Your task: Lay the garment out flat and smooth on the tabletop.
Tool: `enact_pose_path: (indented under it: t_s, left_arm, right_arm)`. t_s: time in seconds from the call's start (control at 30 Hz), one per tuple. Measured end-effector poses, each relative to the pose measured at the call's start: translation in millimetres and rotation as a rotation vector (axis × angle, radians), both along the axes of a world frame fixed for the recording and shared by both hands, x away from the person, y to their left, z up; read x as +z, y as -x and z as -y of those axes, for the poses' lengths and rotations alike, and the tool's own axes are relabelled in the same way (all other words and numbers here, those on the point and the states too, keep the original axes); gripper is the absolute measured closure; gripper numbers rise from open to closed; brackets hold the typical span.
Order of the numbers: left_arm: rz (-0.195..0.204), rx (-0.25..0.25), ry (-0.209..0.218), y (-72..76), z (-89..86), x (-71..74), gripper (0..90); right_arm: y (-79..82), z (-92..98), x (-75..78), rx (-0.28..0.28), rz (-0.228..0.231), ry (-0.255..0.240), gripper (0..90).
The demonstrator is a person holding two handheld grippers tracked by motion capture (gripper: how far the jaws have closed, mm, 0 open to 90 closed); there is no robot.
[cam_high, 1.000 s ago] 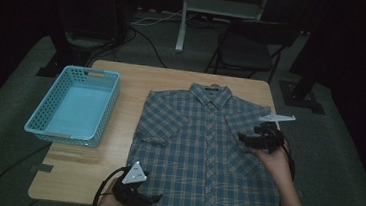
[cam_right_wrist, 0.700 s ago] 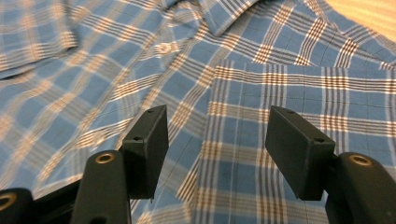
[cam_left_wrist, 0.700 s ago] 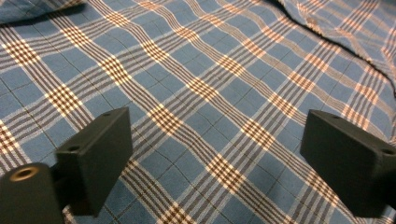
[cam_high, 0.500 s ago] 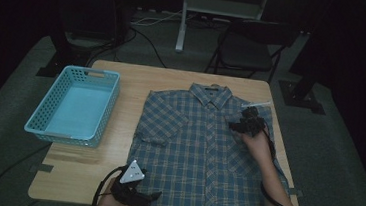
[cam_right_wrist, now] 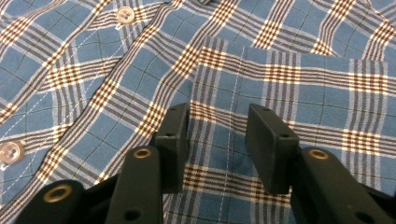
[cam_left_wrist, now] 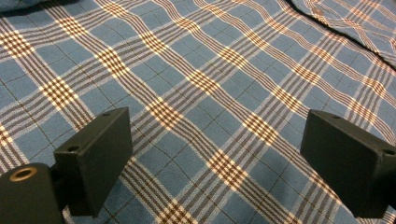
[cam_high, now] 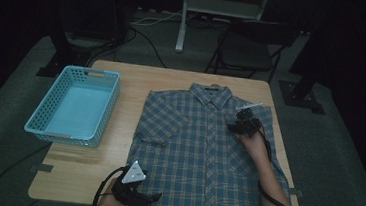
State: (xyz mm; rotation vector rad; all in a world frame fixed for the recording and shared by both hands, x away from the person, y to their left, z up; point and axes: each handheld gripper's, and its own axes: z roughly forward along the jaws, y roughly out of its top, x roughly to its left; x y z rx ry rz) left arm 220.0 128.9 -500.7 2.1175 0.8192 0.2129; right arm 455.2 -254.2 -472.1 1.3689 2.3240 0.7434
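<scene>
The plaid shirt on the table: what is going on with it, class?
A person works on a plaid shirt spread flat, buttoned, on a wooden table, beside a blue basket. The right gripper sits on the shirt's chest near the pocket; its jaws have just been closing, with cloth between them but not yet pinched. The left gripper hovers open over the hem.

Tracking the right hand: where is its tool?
In the high view the right tool sits on the plaid shirt, right of the button placket, below the collar.
</scene>
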Motion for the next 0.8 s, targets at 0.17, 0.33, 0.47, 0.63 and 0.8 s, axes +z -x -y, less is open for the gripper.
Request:
enact_pose_path:
  t_s: [0.17, 0.33, 0.47, 0.63, 0.8]
  left_arm:
    - [-0.002, 0.002, 0.004, 0.0, -0.2, -0.1, 10.0]
    - [-0.006, 0.0, 0.006, -0.5, -1.1, 0.1, 10.0]
    - [-0.005, 0.0, 0.006, -0.4, -0.8, 0.0, 10.0]
    - [-0.006, 0.0, 0.006, -0.4, -0.9, 0.1, 10.0]
    - [-0.008, 0.0, 0.009, -0.9, -1.2, 0.1, 10.0]
  right_arm:
    - [-3.0, 6.0, 1.3, -0.026, -0.006, 0.0, 77.7]
    - [-2.7, 21.0, 3.8, -0.077, 0.004, -0.025, 85.9]
    - [-0.1, 36.1, 10.4, -0.105, 0.017, -0.061, 85.9]
    - [5.1, 63.1, 22.6, -0.156, 0.042, -0.099, 85.9]
    - [12.4, 95.4, 36.0, -0.218, 0.071, -0.121, 85.9]
